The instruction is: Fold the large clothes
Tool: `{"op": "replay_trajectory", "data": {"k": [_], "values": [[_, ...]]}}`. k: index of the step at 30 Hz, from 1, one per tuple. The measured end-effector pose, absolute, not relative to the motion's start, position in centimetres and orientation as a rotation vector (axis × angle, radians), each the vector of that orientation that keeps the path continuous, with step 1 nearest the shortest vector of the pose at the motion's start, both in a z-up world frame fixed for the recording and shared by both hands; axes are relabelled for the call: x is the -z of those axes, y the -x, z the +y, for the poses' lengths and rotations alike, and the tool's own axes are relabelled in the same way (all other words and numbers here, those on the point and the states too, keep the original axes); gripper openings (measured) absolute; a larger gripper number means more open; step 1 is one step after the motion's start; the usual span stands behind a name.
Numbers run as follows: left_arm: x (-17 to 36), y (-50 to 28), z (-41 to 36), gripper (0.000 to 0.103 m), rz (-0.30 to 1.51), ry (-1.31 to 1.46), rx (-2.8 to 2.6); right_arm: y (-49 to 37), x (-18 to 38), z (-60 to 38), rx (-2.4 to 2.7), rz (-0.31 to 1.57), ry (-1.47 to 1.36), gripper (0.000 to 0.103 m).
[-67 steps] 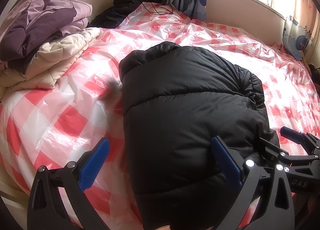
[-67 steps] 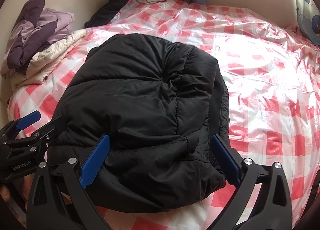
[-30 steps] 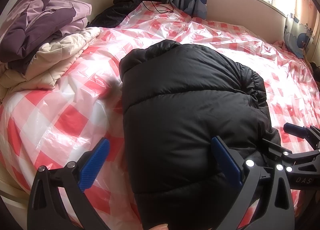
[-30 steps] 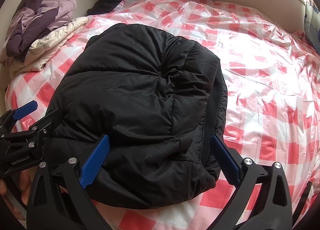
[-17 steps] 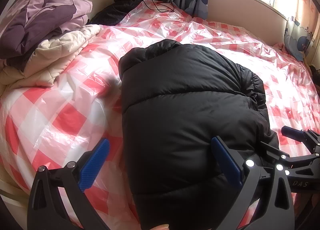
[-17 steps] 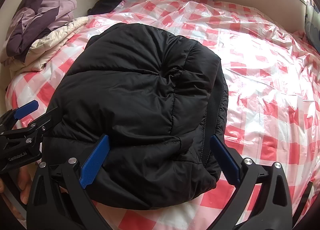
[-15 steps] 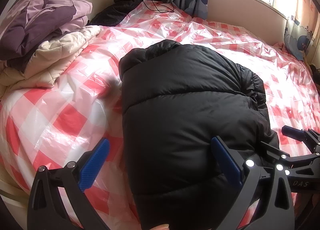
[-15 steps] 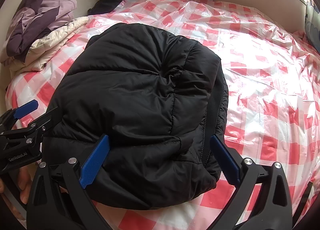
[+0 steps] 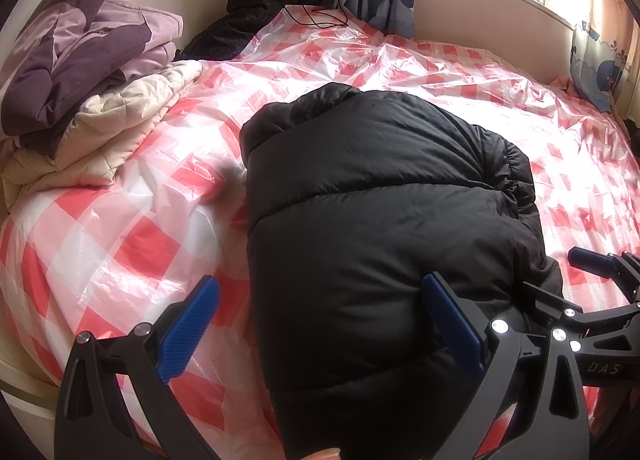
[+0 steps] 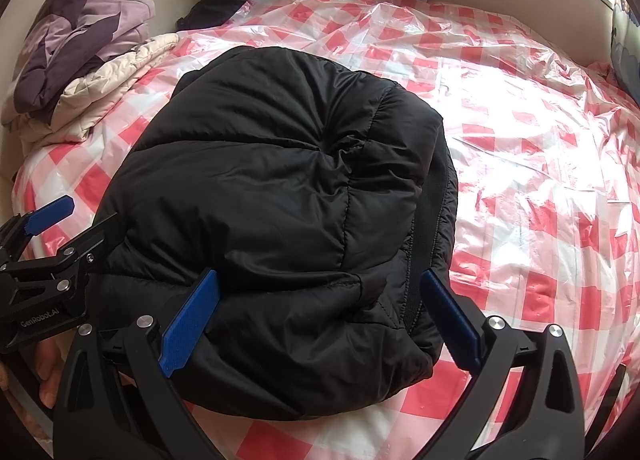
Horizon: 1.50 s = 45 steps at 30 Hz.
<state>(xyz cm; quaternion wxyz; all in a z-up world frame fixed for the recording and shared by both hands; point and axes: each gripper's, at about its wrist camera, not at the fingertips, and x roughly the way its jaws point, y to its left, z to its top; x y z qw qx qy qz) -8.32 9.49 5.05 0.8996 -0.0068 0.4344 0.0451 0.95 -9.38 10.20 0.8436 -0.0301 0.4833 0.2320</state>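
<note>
The big bed (image 9: 120, 244) has a shiny red and white plastic sheet (image 10: 520, 148) on it; a puffy black jacket (image 10: 288, 188) lies folded in a fat bundle on the near side; it looks soft, light and slippery, so it may spring open; best to pinch a thick edge; the left gripper (image 9: 316, 324) and right gripper (image 10: 316, 320) have jaws wide open, holding nothing.

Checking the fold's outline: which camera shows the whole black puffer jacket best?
The right wrist view: the black puffer jacket shows nearly whole on the checkered sheet. The left wrist view crops its near end.
</note>
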Motion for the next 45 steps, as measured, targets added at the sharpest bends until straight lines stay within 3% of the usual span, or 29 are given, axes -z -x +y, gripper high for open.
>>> {"op": "replay_trajectory", "data": {"k": [20, 29, 35, 45], "values": [[-5.1, 8.4, 9.1, 0.097, 0.899, 0.001, -0.104, -0.9, -10.2, -9.5, -0.493, 1.019, 0.061, 0.096], [-4.3, 8.1, 10.0, 0.097, 0.954, 0.123, -0.054, -0.9, -10.0, -9.4, -0.501, 1.016, 0.039, 0.096], [-4.7, 8.9, 10.9, 0.096, 0.869, 0.174, -0.09, -0.9, -9.9, -9.4, -0.517, 1.012, -0.021, 0.096], [-4.8, 8.4, 10.2, 0.096, 0.897, 0.084, -0.176, -0.6, -11.7, -11.2, -0.471, 0.934, -0.038, 0.096]]}}
